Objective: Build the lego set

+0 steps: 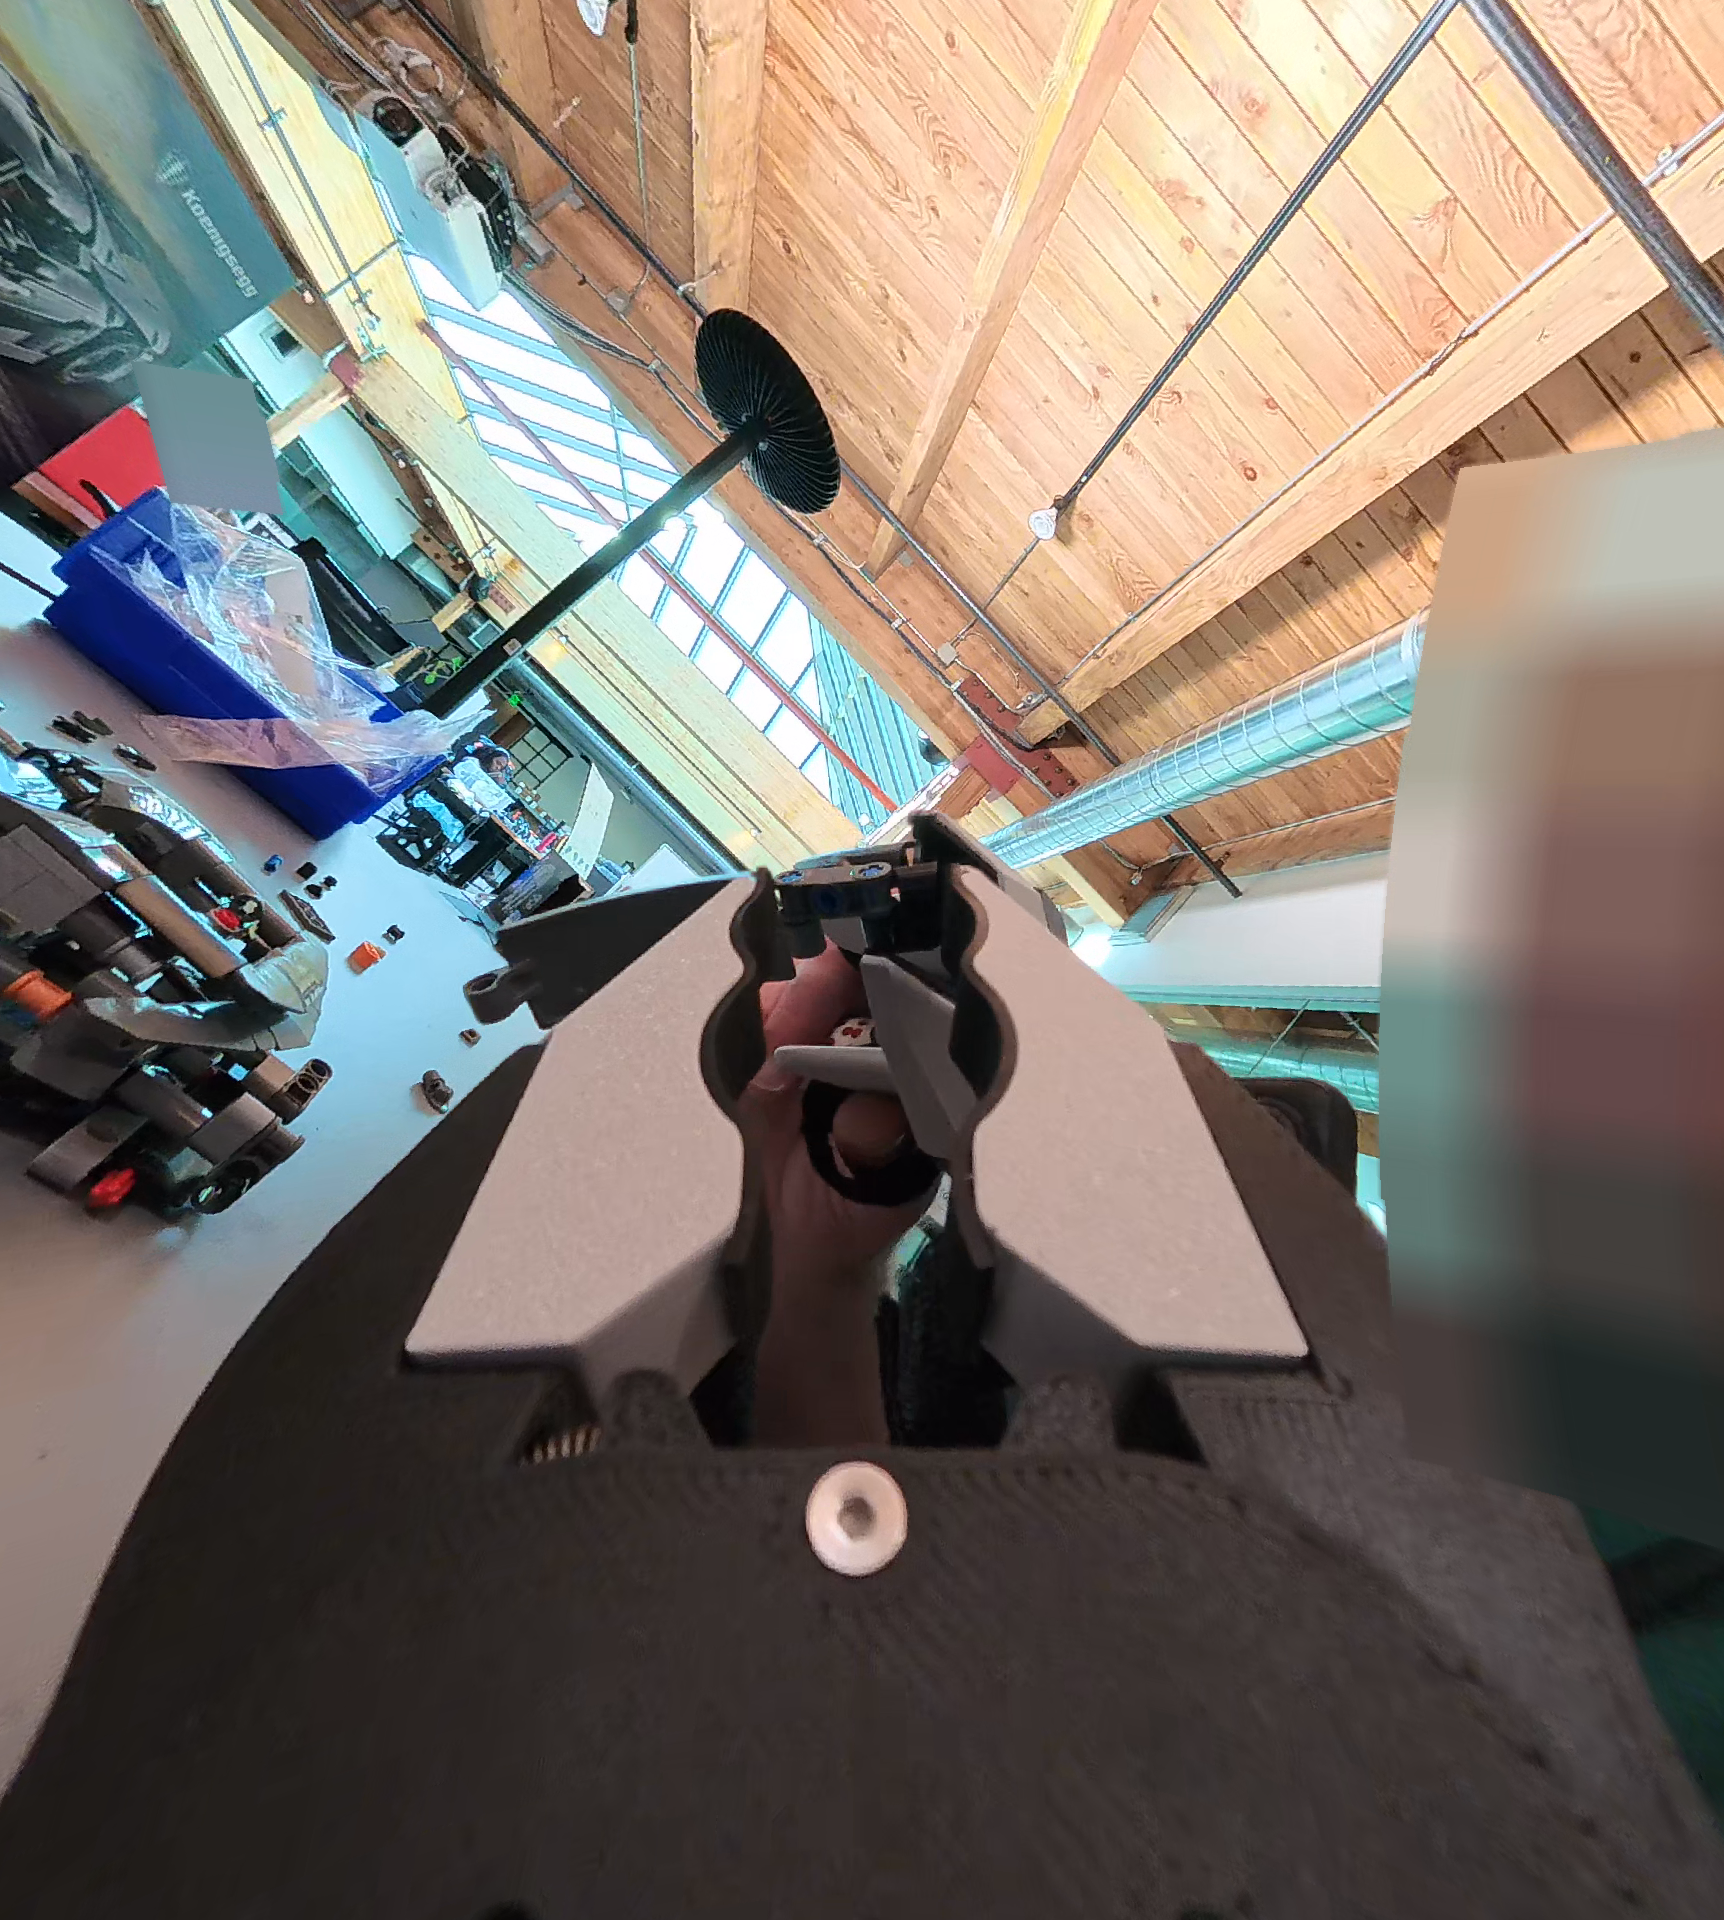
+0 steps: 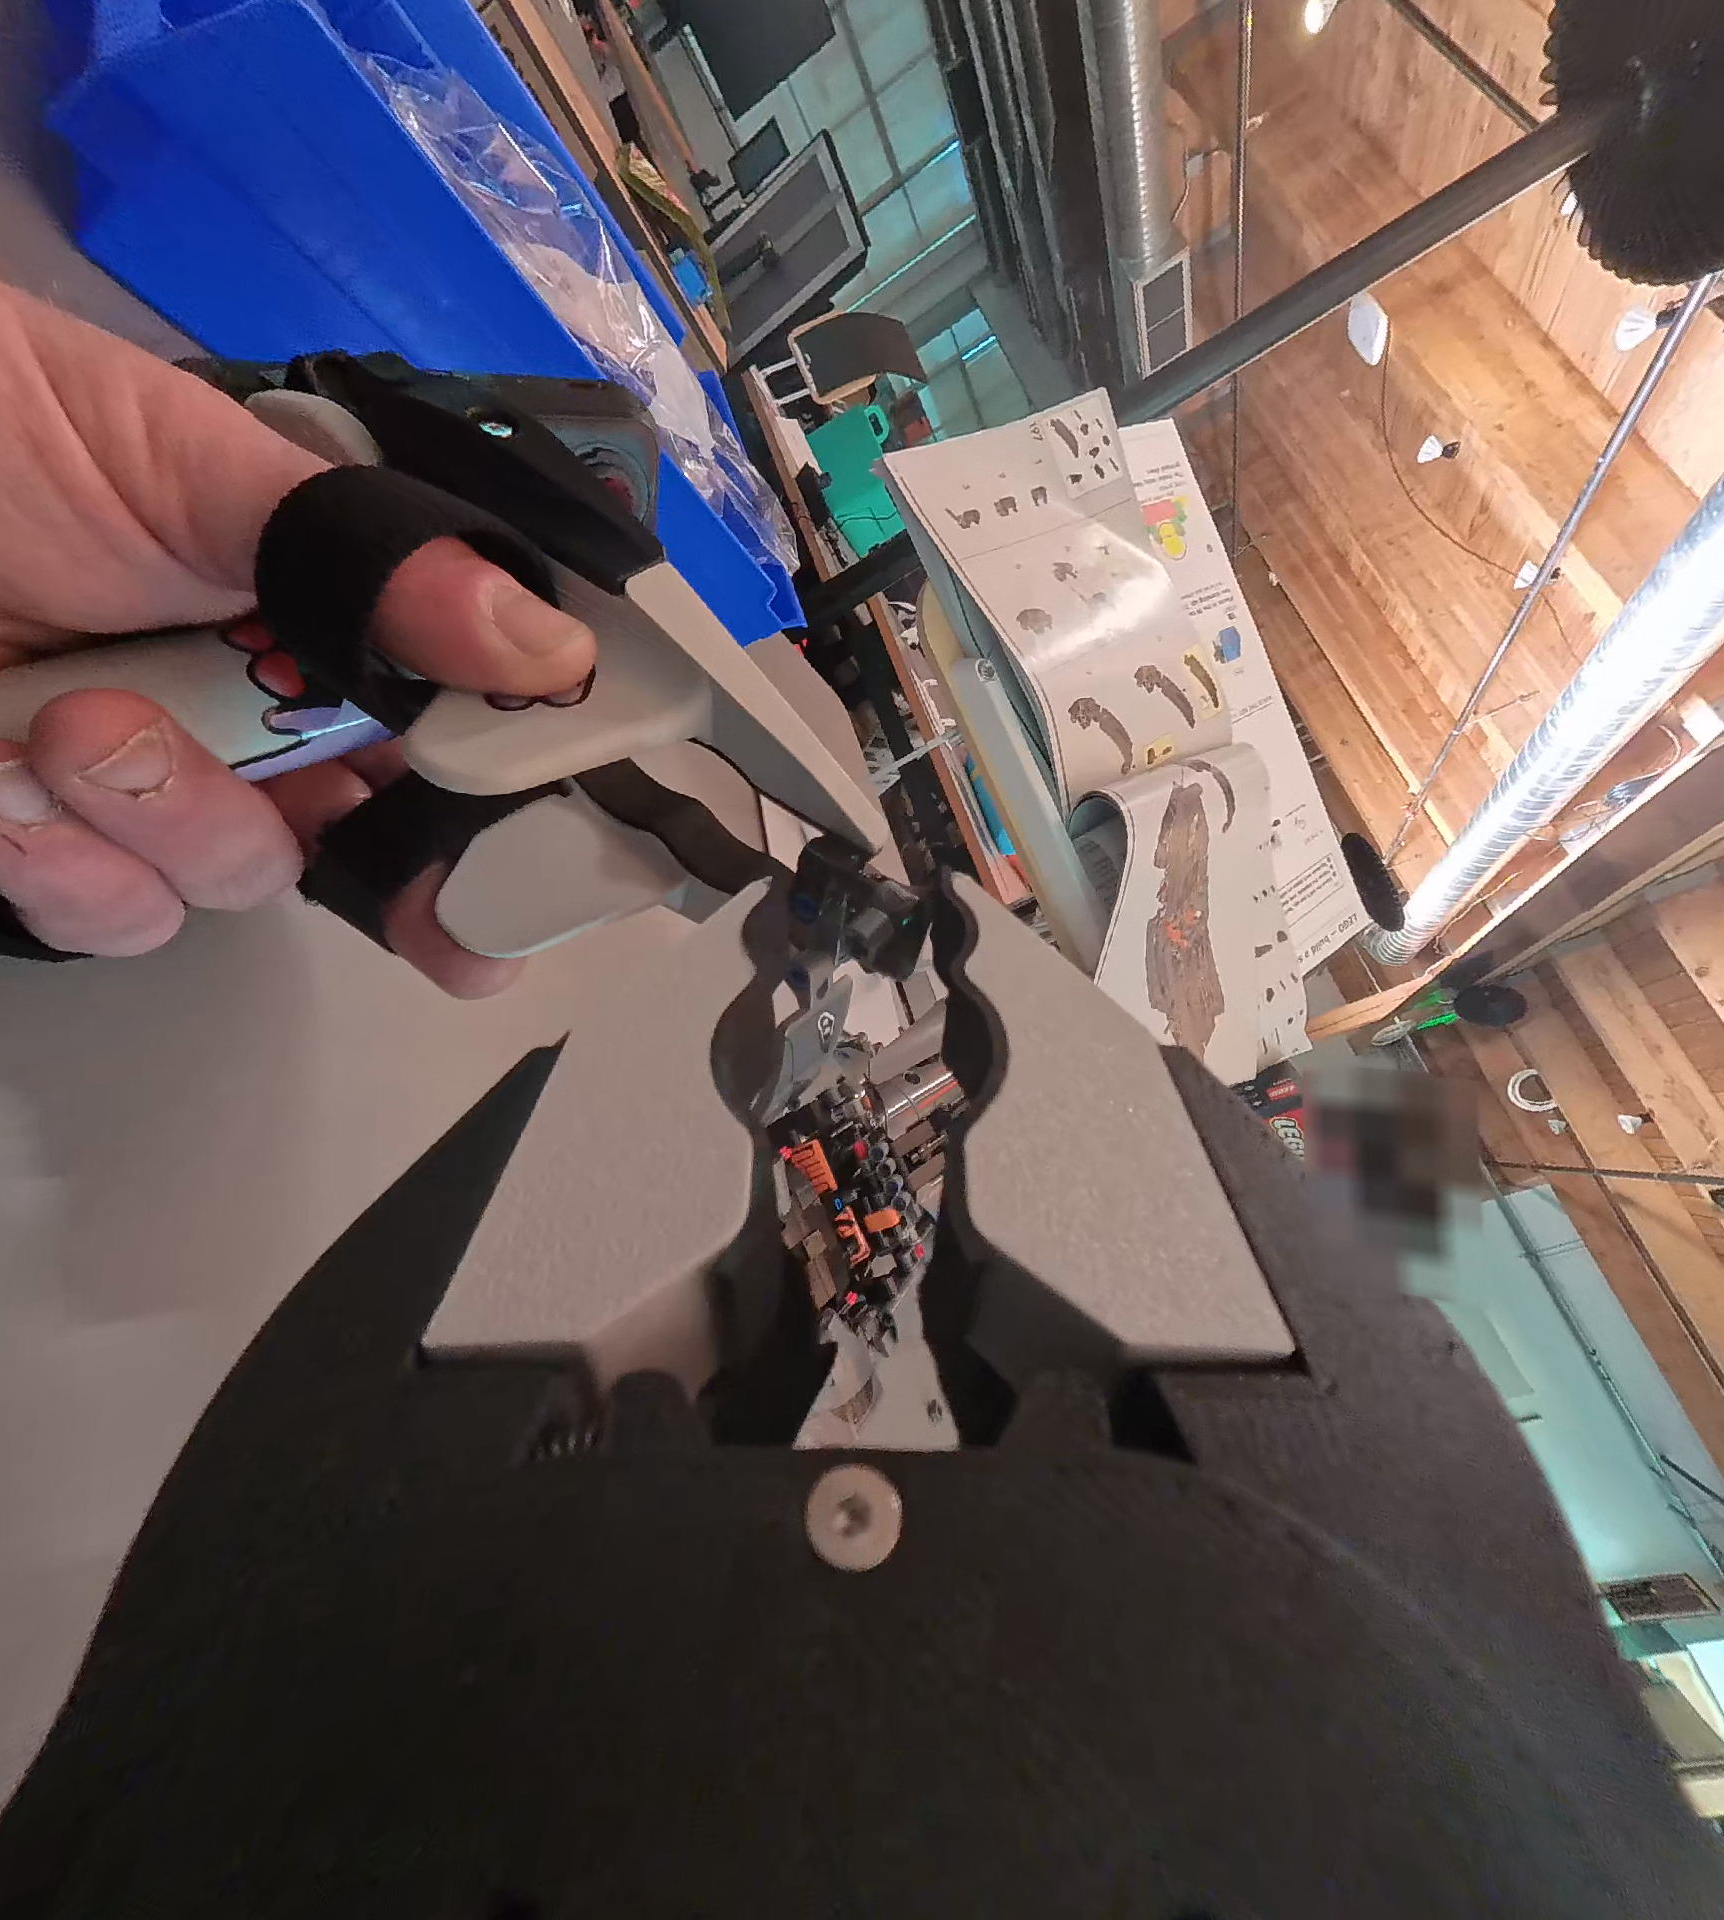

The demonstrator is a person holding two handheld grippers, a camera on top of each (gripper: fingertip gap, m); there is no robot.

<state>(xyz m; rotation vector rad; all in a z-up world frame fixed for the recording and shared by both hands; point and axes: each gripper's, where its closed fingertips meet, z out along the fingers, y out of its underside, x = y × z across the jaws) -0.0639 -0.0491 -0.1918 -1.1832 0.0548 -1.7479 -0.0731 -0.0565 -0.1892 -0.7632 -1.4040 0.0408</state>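
Note:
A small black Lego sub-assembly with blue pins [image 1: 842, 896] is held up in the air between both grippers. My left gripper [image 1: 853, 871] is shut on it at its fingertips. My right gripper [image 2: 858, 896] is shut on the same piece [image 2: 853, 914] from the opposite side. In the right wrist view the left gripper [image 2: 816, 857] comes in from the upper left in a person's hand [image 2: 58, 540]. The right gripper's grey fingers [image 1: 915, 1029] show behind the piece in the left wrist view. The partly built grey Lego car [image 1: 99, 935] lies on the white table [image 1: 58, 1351].
A blue bin [image 1: 203, 665] with clear plastic bags stands at the table's back. Several small loose pieces [image 1: 367, 954] lie beside the car. An open instruction booklet [image 2: 1128, 665] stands propped up behind the table. A black lamp on a pole [image 1: 764, 410] hangs overhead. Left and right tips are no more than a few centimetres apart.

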